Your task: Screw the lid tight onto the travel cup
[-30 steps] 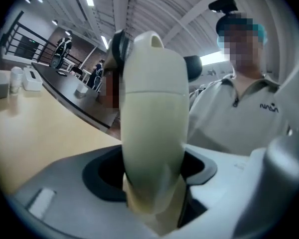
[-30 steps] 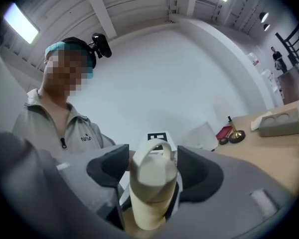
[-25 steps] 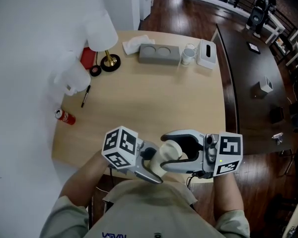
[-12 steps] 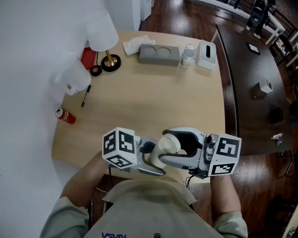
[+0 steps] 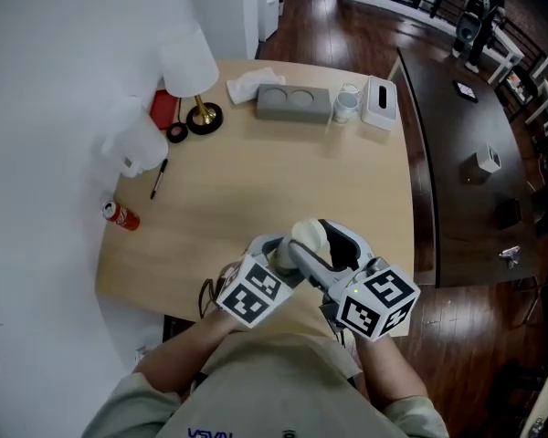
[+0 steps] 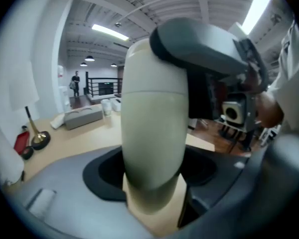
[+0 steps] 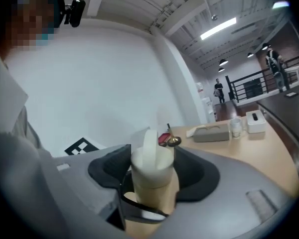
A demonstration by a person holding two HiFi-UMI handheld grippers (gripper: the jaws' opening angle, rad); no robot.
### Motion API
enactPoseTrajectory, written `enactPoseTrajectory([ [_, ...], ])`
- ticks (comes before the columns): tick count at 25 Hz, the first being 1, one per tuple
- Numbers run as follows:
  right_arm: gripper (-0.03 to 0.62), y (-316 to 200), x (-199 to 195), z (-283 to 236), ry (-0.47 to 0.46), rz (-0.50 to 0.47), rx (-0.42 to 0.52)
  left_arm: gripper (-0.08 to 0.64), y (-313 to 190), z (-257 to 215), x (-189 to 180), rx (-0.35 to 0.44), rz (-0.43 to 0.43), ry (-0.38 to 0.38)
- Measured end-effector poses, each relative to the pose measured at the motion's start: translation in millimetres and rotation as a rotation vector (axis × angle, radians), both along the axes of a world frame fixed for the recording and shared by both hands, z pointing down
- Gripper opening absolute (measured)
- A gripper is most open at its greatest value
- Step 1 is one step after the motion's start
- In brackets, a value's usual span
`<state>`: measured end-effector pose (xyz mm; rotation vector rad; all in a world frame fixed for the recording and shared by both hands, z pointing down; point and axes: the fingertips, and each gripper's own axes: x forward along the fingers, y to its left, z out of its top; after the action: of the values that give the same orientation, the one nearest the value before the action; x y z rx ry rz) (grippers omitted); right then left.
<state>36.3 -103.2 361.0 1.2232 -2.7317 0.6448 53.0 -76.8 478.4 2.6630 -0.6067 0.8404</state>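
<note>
The travel cup [image 5: 308, 236] sits at the lower centre of the head view, held between both grippers over the near edge of the tabletop [image 5: 256, 181] and apparently lifted off it. The left gripper [image 6: 153, 176] is clamped around the cream body of the cup, whose wall fills the hollow between its dark pads. The right gripper [image 7: 152, 177] comes in from the other side. Its jaws are closing on the lid [image 7: 150, 164], and the pads look to be meeting the lid's sides.

The main risk is probably a cross-threaded lid. If the right gripper's pads settle unevenly, or the two grippers are not lined up along the cup's axis, the lid could tilt as it turns. It would then bind partway and feel tight without sealing.

A second risk is slip. The cup's wall looks smooth and rounded, so a hard twist at the top could spin the body inside the left gripper's pads. The lid would then not tighten at all.

The raised flap on top of the lid stands close to the right gripper's pads, so a skewed grip might catch it rather than the rim.

The cup appears to be held up by the grippers alone. If either grip loosened during the twist, the cup could drop onto the tabletop edge or past it.
</note>
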Motion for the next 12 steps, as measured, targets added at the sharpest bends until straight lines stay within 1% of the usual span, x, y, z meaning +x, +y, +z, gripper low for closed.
enactPoseTrajectory([
  [1,0.265,-2,1,4,0.004,0.035,-0.005,0.313,-4,4,-2,0.010,-0.037,-0.017],
  [3,0.262,-4,2,11,0.006,0.091,-0.015,0.313,-7,13,-4,0.005,-0.080,-0.035],
  [5,0.262,-6,3,16,0.003,0.131,-0.028,0.313,-7,19,-4,-0.013,-0.095,-0.042],
  [7,0.262,-7,2,18,0.001,0.140,-0.032,0.313,-7,20,-3,-0.036,-0.078,-0.023],
  [8,0.262,-6,1,18,0.000,0.125,-0.029,0.313,-6,18,-2,-0.057,-0.052,0.008],
  [9,0.264,-5,-1,15,-0.006,0.095,-0.022,0.313,-3,14,0,-0.090,-0.011,0.058],
  [10,0.264,-2,-3,11,-0.019,0.050,-0.010,0.313,3,9,2,-0.135,0.045,0.121],
  [12,0.265,6,-7,-4,-0.063,-0.070,0.019,0.313,20,-7,4,-0.223,0.194,0.248],
])
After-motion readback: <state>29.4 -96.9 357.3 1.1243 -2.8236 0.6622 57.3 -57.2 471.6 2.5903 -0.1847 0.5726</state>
